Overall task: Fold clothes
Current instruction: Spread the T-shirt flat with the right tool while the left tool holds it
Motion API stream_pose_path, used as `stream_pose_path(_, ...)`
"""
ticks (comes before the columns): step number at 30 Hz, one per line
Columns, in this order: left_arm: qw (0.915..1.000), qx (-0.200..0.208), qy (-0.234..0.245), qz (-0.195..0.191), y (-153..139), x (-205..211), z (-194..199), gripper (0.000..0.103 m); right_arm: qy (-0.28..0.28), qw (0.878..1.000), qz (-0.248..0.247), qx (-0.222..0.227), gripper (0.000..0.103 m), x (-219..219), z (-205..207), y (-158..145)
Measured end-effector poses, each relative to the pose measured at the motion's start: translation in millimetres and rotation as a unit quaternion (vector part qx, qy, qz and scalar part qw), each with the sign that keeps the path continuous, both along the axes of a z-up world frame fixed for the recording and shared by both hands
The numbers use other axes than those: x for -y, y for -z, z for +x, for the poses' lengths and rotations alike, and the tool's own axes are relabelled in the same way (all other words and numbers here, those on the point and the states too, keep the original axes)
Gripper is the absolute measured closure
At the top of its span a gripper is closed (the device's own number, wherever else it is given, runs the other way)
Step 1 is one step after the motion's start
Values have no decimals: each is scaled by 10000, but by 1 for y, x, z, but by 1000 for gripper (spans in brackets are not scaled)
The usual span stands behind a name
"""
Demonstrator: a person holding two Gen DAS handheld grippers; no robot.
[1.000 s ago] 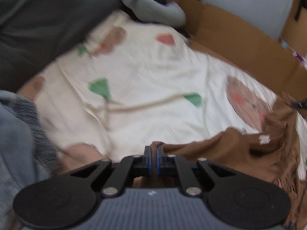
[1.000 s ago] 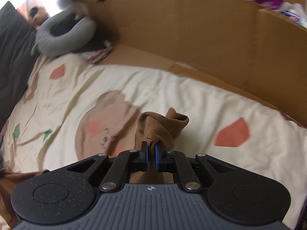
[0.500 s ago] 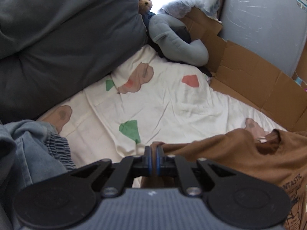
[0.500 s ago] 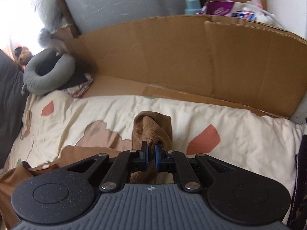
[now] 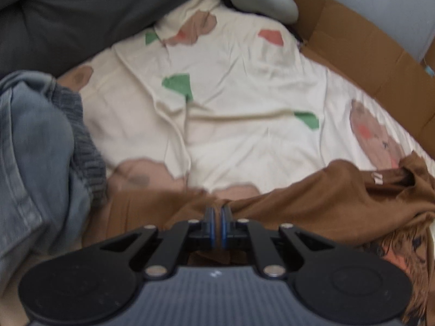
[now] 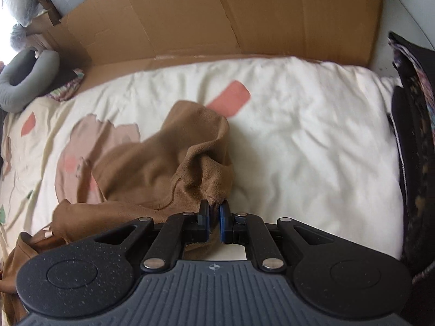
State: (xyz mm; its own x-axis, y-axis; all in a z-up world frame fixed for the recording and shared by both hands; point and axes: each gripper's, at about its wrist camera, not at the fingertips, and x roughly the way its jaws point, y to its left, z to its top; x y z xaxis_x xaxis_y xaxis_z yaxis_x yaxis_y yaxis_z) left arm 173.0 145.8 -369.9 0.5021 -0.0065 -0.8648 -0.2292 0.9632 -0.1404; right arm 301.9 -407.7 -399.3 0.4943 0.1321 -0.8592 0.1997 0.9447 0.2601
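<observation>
A brown T-shirt [image 5: 339, 198] lies crumpled across the cream printed bedsheet [image 5: 244, 141]. In the left wrist view my left gripper [image 5: 217, 214] is shut on the shirt's edge, low over the sheet, and the cloth spreads right towards the neck opening. In the right wrist view the same shirt [image 6: 152, 168] is bunched into a mound, with a sleeve end rising ahead. My right gripper [image 6: 214, 212] is shut on a pinch of that fabric at its fingertips. The sheet [image 6: 299, 149] lies bare to the right of it.
Blue jeans [image 5: 30, 157] with a grey ribbed band are piled at the left. A dark grey duvet [image 5: 68, 19] sits behind them. Cardboard walls [image 6: 217, 19] line the far side. A grey neck pillow [image 6: 24, 78] is at far left, dark patterned fabric [image 6: 416, 149] at right.
Both grippers have come down towards the bed while still holding the shirt. The cloth that hung stretched between them now rests bunched on the sheet.
</observation>
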Motion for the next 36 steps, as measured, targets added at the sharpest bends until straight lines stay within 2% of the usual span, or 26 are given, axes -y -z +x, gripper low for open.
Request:
stream_pose_path(5,9997,-224,29,-55,4,4,-14,97,20,9997,14,-231,94,2,-14,8)
stream_pose_path(8,9995,-287,25,-98,0,4,-20,96,5,9995,-52,-327,86,3,-21,9)
stream_pose_path(11,9996,-240,-18,-136,-12,2,-26,91,-80,9996,-159,-240,83,3,-26,-2)
stream_pose_path(18,9998,50,31,-169,-38,8,-22,88,-465,9983,-307,147,82,-9,-30,-33)
stream_pose_path(23,9988,149,423,-202,-34,30,-7,79,-882,9955,-221,277,80,-35,-27,-41)
stream_pose_path(24,9984,164,509,-198,-32,35,-4,78,-964,9947,-200,294,77,-41,-26,-41)
stream_pose_path(25,9979,179,599,-187,-30,39,-1,72,-1046,9939,-178,310,68,-47,-25,-42)
stream_pose_path(26,9974,188,682,-163,-28,44,3,66,-1129,9930,-157,326,67,-53,-24,-42)
stream_pose_path(29,9960,207,865,-71,-21,52,11,63,-1360,9901,-108,337,67,-70,-24,-41)
stream_pose_path(33,9949,162,993,73,-8,57,19,64,-1525,9878,-42,318,67,-86,-24,-38)
stream_pose_path(36,9946,59,1034,97,1,57,22,72,-1592,9867,-35,320,67,-93,-24,-36)
